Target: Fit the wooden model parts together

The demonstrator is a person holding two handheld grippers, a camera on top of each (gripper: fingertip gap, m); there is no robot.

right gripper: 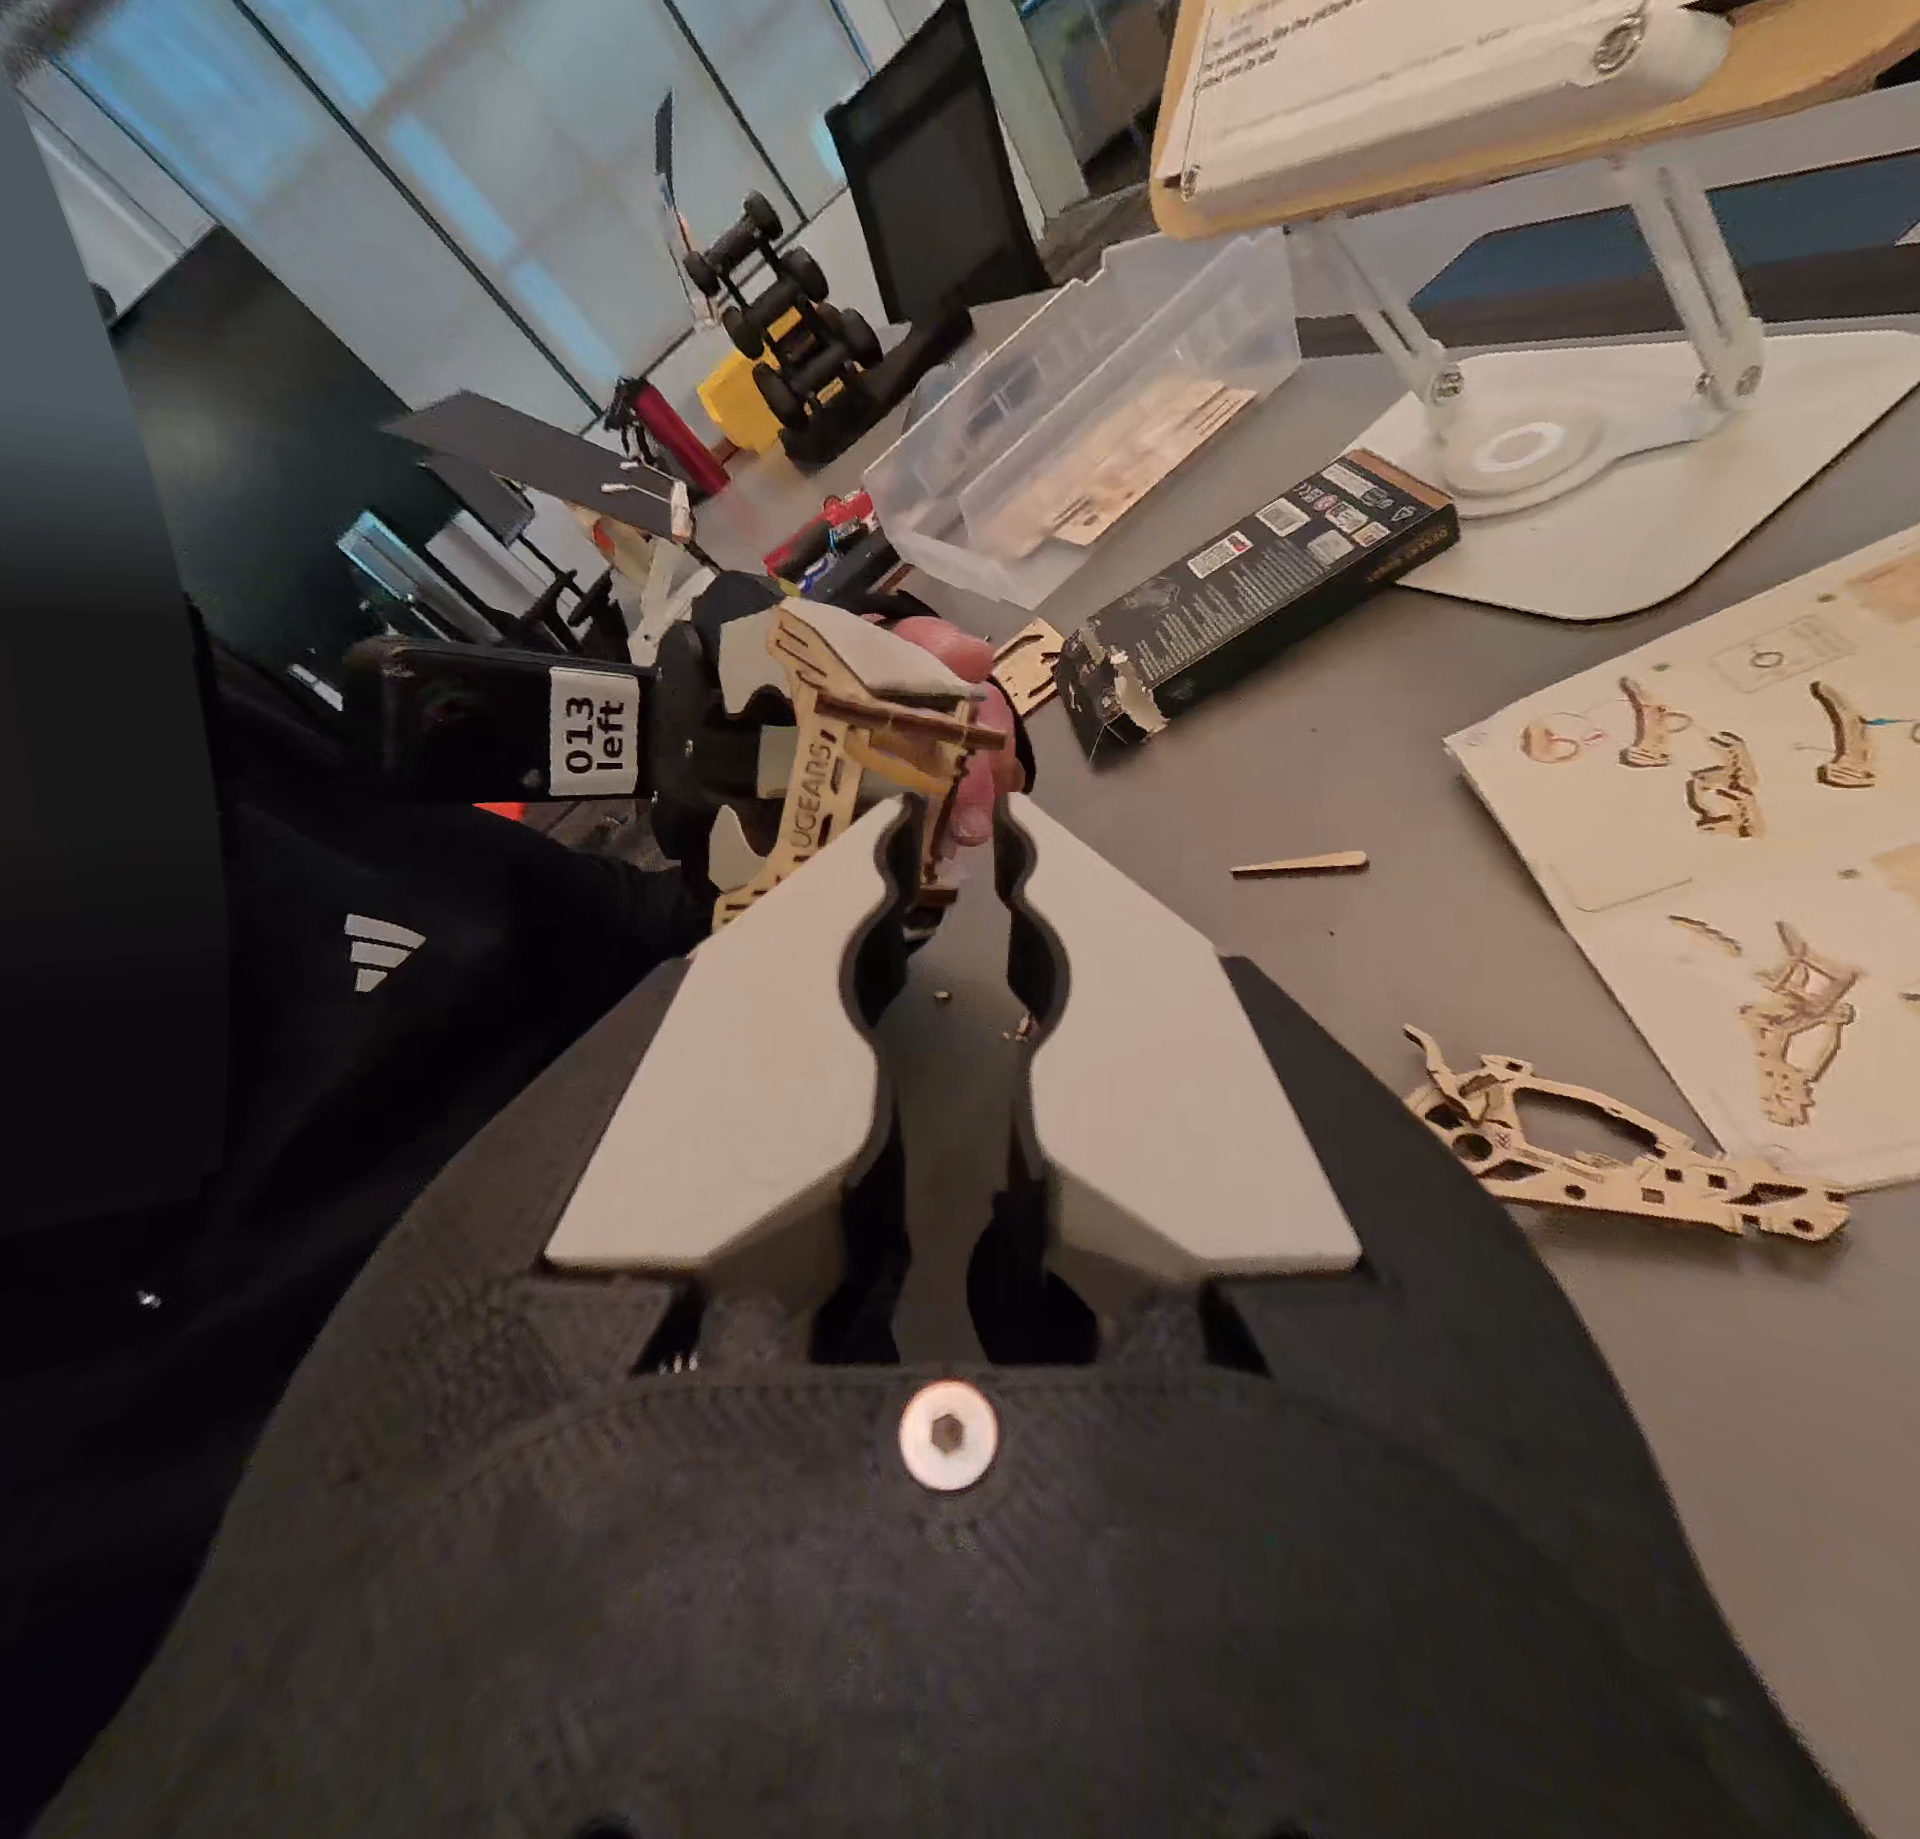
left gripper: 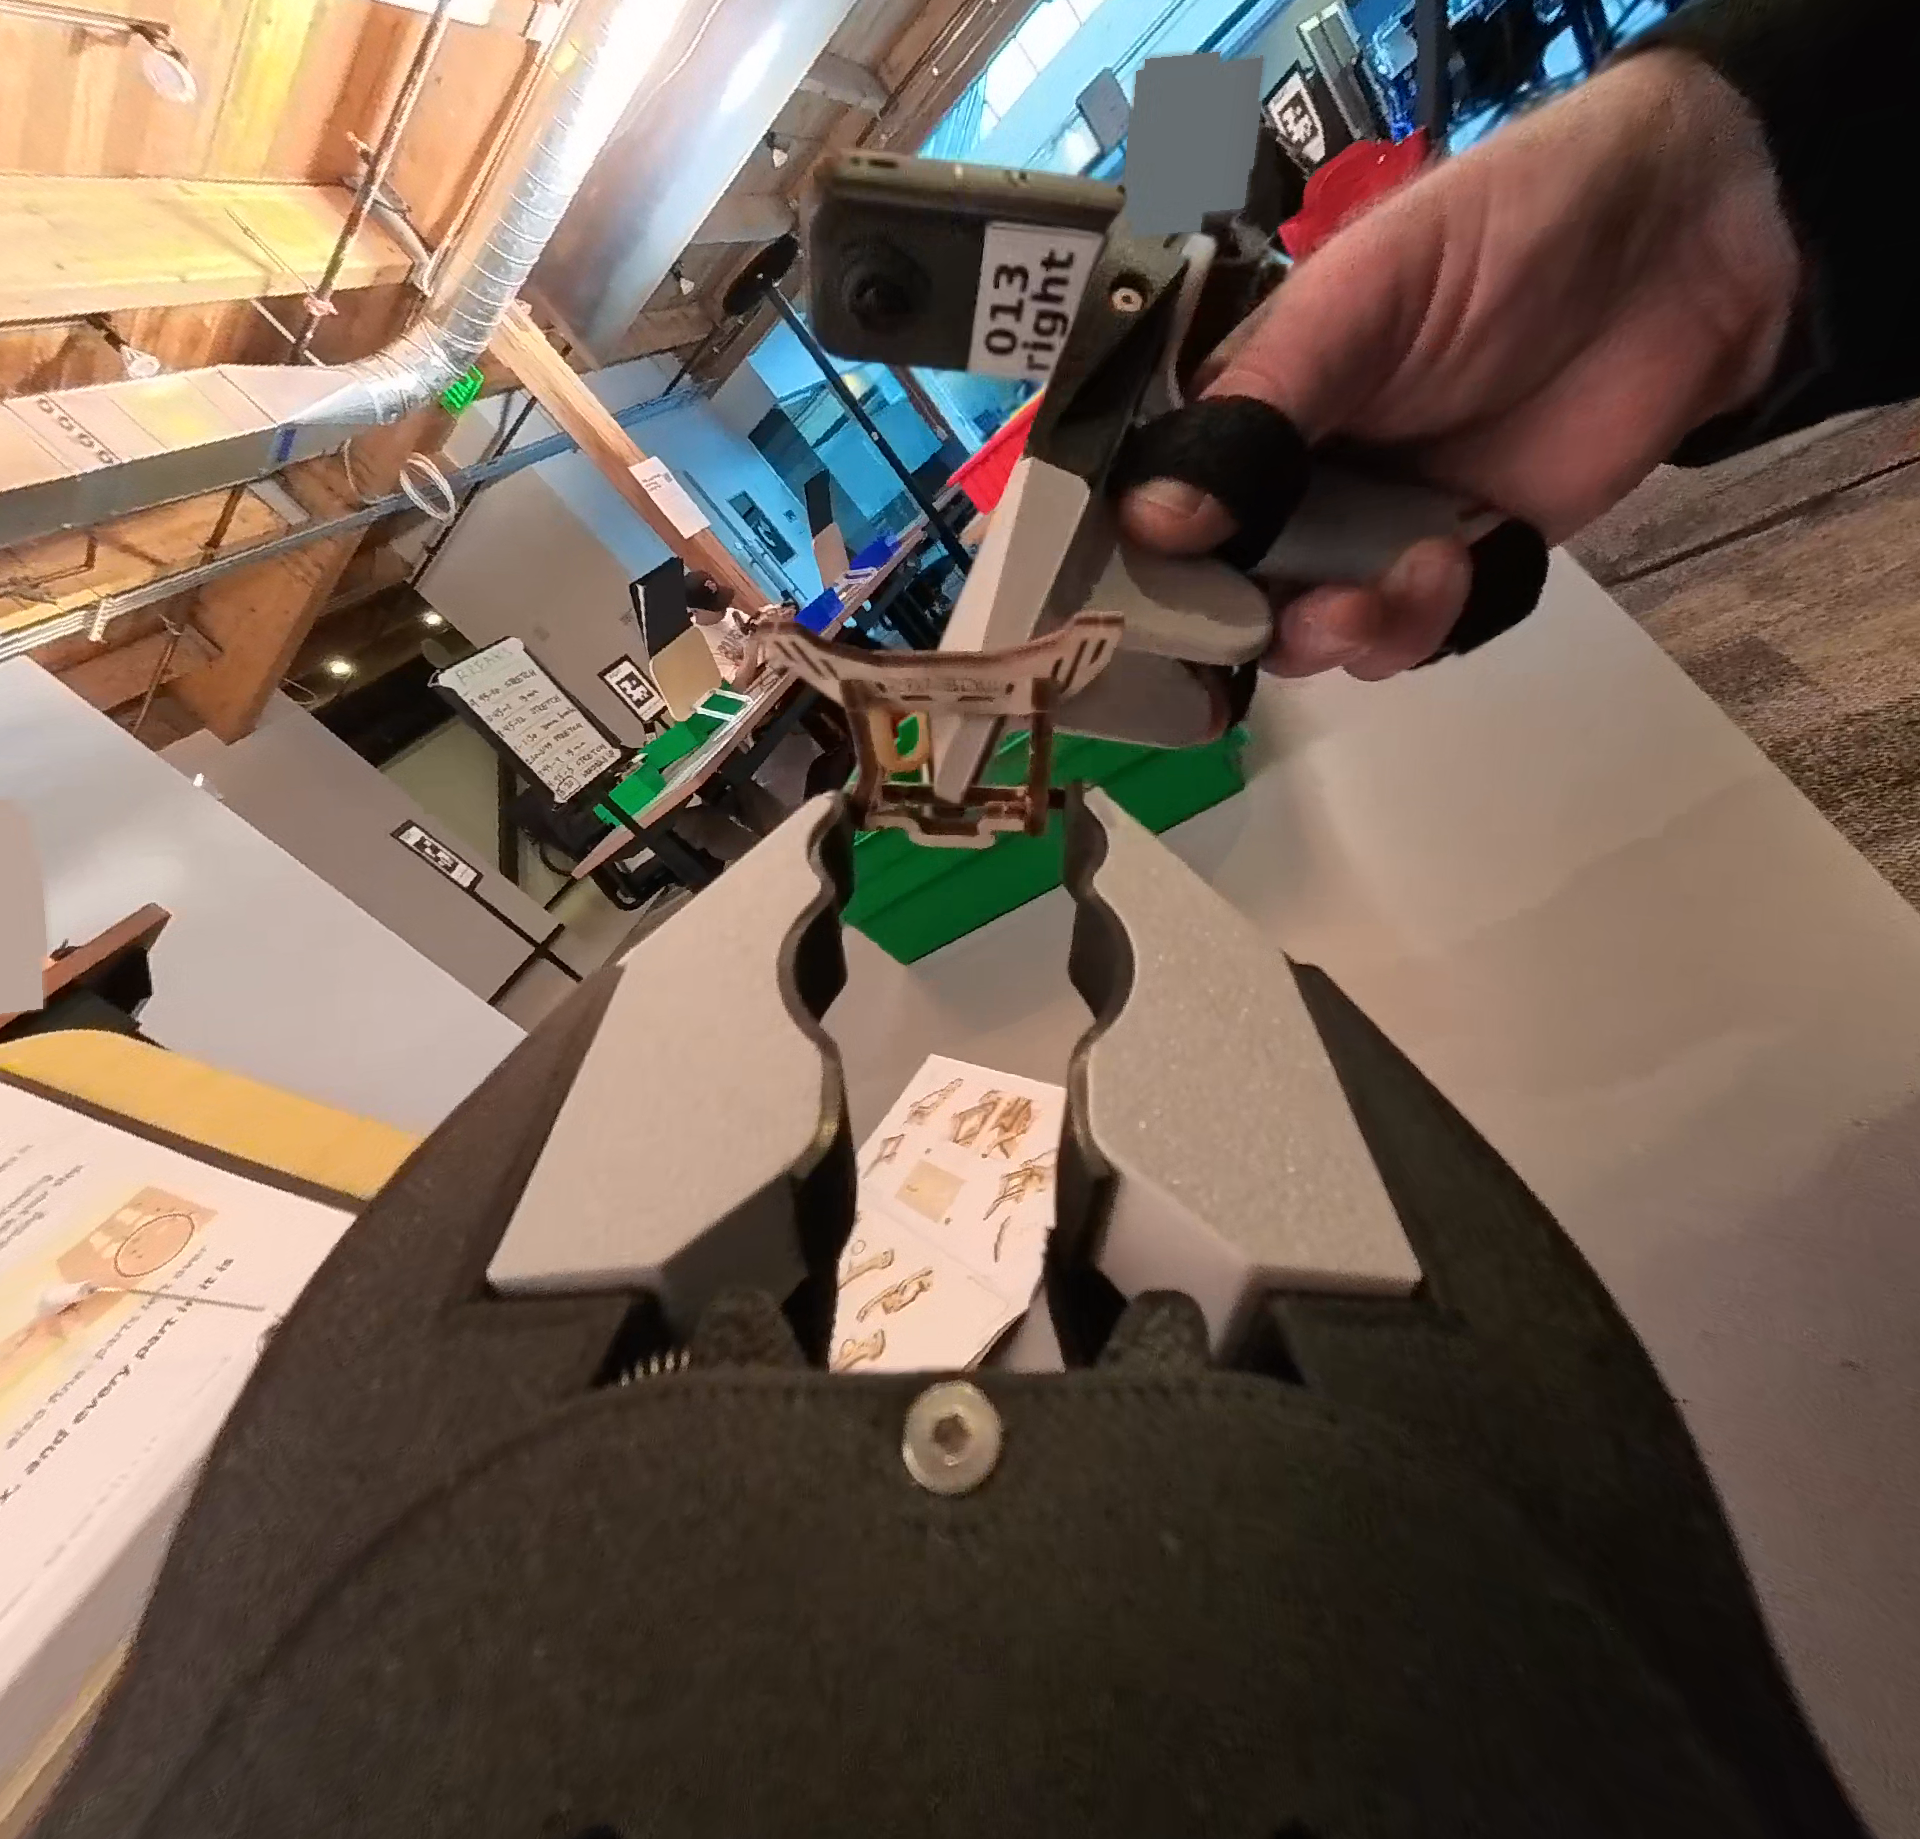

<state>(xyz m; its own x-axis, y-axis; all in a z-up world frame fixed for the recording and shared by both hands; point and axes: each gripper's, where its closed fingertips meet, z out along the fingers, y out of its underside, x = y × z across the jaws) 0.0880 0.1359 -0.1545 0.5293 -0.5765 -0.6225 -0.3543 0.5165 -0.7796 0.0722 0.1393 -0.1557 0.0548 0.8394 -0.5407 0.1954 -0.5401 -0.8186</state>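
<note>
In the left wrist view, the left gripper point(left gripper: 951, 810) points up and away from the grey bench point(left gripper: 1507, 1010), and its two grey padded fingers point(left gripper: 707, 1041) stand moderately apart with their tips closed on the lower frame of the pale laser-cut wooden model assembly point(left gripper: 940, 724). The assembly sits right at those tips, raised clear of the bench, its curved wooden plate spreading out above them. Between the fingers, lower down, a white sheet printed with drawings of wooden parts point(left gripper: 951, 1207) lies on the bench. Beyond the tips a green bin point(left gripper: 1039, 854) stands on the bench. Above and to the right of the fingers the right gripper point(left gripper: 971, 771) comes down at a slant, one grey finger reaching into the assembly. A bare hand point(left gripper: 1486, 366) with black finger loops wraps its handle, thumb underneath, wrist bent down.

In the right wrist view, the left gripper point(right gripper: 883, 750) lies left of and beyond the right gripper's fingers point(right gripper: 790, 1041), lying roughly level and holding the wooden model assembly point(right gripper: 831, 750) by its frame. The right gripper point(right gripper: 956, 833) points forward and slightly down over the bench point(right gripper: 1351, 750), fingers a narrow gap apart, pinching a thin edge of the assembly at their tips. To the right of the fingers lie a small wooden stick point(right gripper: 1299, 863), a flat cut-out wooden part point(right gripper: 1621, 1155) and a black cardboard box point(right gripper: 1257, 584).
</note>
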